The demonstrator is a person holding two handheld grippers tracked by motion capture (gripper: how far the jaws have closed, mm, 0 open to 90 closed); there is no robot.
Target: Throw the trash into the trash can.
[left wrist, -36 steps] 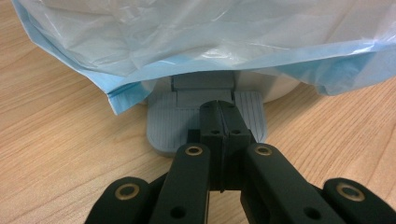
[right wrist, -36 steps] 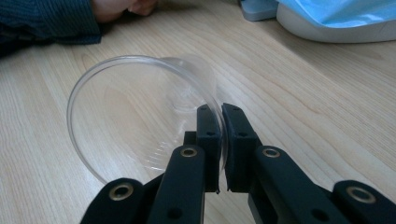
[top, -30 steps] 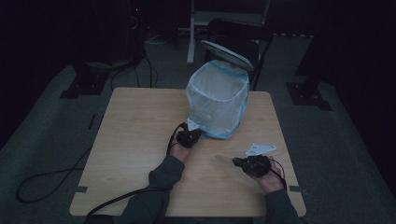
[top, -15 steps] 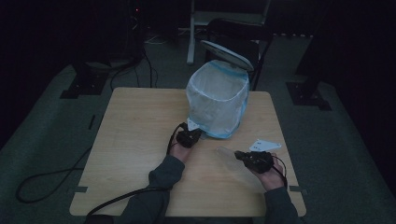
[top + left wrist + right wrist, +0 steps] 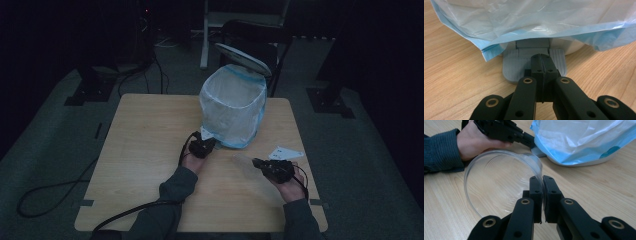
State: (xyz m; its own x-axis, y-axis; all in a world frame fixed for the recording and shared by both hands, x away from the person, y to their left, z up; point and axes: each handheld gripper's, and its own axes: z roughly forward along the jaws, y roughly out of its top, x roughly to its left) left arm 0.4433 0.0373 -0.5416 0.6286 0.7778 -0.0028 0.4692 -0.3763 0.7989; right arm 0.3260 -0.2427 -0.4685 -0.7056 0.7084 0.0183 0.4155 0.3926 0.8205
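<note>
Wooden table (image 5: 150, 135): your left hand-held gripper (image 5: 543, 65), jaws shut and empty, presses the grey pedal (image 5: 514, 67) of the bag-lined bin (image 5: 232, 110); to the right, your right hand-held gripper (image 5: 541, 185) pinches a clear plastic cup's (image 5: 499, 185) rim, near the bin.

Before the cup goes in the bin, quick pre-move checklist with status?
1. Right tool shut on clear plastic cup rim: ok.
2. Left tool shut, tips on the grey pedal: ok.
3. Bin lid raised: ok.
4. Bag liner spread over bin mouth: ok.
5. Cup empty: ok, looks empty.
6. Paper scrap clear of the path: cannot tell.
</note>
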